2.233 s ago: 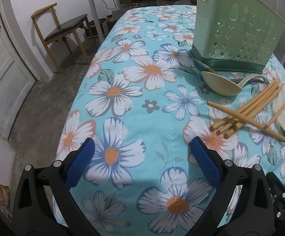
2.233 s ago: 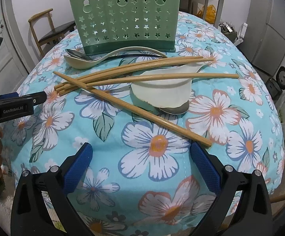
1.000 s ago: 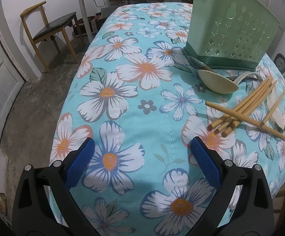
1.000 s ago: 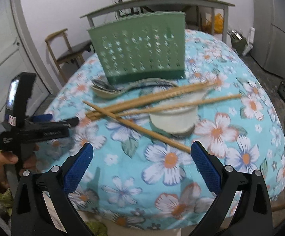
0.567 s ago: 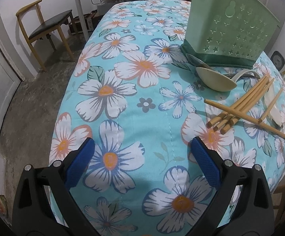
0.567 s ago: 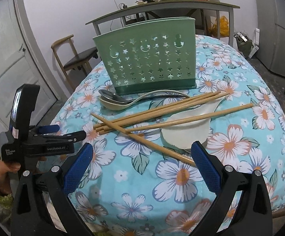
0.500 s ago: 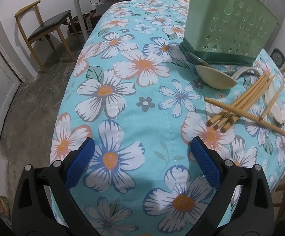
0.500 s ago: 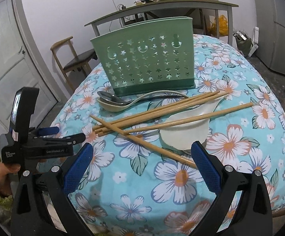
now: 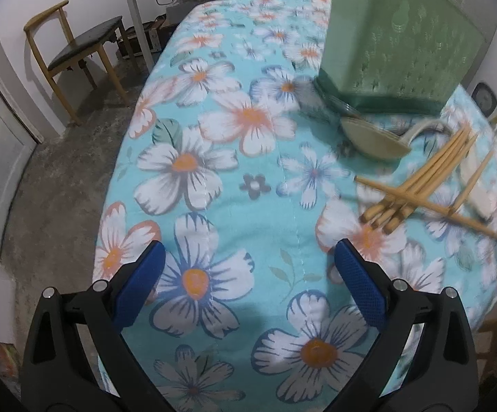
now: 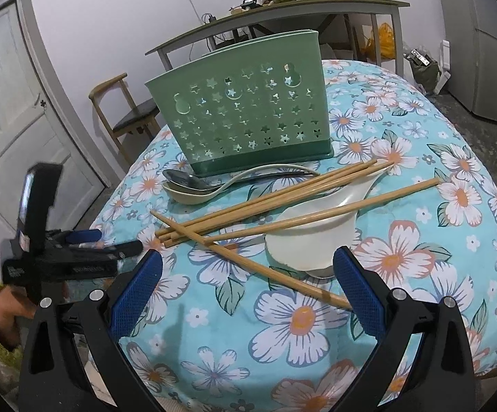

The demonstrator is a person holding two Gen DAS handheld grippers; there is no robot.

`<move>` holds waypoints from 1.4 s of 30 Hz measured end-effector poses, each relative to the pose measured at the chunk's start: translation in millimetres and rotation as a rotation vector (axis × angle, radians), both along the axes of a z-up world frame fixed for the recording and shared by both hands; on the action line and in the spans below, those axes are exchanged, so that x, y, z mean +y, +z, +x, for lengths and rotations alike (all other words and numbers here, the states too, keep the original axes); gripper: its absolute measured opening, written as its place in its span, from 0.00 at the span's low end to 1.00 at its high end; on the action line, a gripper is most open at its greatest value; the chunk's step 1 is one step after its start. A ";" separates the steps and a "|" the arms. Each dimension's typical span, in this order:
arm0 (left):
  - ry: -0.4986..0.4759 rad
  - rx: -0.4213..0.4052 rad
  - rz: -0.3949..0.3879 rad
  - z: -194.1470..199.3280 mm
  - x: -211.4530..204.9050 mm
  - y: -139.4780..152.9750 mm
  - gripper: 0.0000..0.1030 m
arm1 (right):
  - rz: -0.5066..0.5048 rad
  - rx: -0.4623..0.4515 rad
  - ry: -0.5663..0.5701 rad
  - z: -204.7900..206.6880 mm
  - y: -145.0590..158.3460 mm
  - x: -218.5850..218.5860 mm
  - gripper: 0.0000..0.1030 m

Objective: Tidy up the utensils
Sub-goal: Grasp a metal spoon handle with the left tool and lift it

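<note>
- Your right gripper (image 10: 246,283) hangs with its jaws spread wide and nothing between them, facing the pile head-on; the lone crossing chopstick (image 10: 248,261) has its near end just by the right blue pad (image 10: 358,286).
- Your left gripper (image 9: 246,274) is also spread wide and empty, over bare flowered tablecloth (image 9: 214,178); the pile lies off to its right and ahead (so the right hand is the nearer one).
- The bundled chopsticks (image 10: 265,202) run left to right across the right view, butt ends fanned at the left, tips rising toward the far right. Their long axis lies roughly across your right jaws' opening, so I judge a wrist turn is needed before you close on one.
- The green holder (image 10: 241,120) stands upright just behind the pile, well within reach of either hand.
- A cream spoon (image 10: 193,194) lies at the holder's foot with a metal spoon (image 10: 183,178) nested in its bowl; a white ladle (image 10: 317,233) lies under two of the sticks.
- Hard to read: the holder's inner compartments are hidden behind its front wall, something metallic peeks from under the ladle's near edge (I cannot tell what), and the left view is smeared with motion blur.
</note>
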State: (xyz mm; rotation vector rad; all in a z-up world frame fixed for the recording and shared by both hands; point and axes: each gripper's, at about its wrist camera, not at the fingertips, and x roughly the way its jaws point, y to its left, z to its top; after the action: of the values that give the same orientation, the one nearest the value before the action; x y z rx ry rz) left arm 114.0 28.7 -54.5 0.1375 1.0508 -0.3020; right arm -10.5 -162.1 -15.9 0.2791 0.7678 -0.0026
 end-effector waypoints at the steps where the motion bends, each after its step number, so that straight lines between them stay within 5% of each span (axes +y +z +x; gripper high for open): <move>1: 0.001 -0.023 -0.022 0.9 2.1 7.3 0.93 | -0.001 -0.002 0.001 -0.1 0.2 -0.9 0.94; 5: -0.032 -0.130 -0.123 5.7 4.8 38.9 0.93 | -0.006 -0.007 0.001 1.1 0.8 -3.3 0.94; 9: -0.088 -0.150 -0.247 18.6 0.7 56.2 0.88 | -0.017 -0.012 0.002 6.3 3.5 -2.3 0.94; 17: -0.068 0.092 -0.479 68.8 -2.6 37.1 0.53 | -0.038 0.006 0.022 15.0 2.5 6.7 0.94; 32: -0.060 0.258 -0.489 102.8 -26.0 -3.3 0.24 | -0.055 0.023 0.037 20.4 1.3 11.4 0.94; 36: -0.068 0.234 -0.479 99.6 -30.2 -2.6 0.07 | -0.057 0.023 0.035 19.6 1.6 11.3 0.94; 42: -0.091 0.125 -0.467 85.7 -31.0 14.9 0.03 | -0.060 0.021 0.022 16.6 3.2 9.2 0.94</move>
State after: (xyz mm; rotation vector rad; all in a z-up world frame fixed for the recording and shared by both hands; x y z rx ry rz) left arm 199.7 -2.4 -39.6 -0.2574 1.0722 -0.6362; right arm 6.2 -152.8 -12.7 0.2136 0.7906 -0.0077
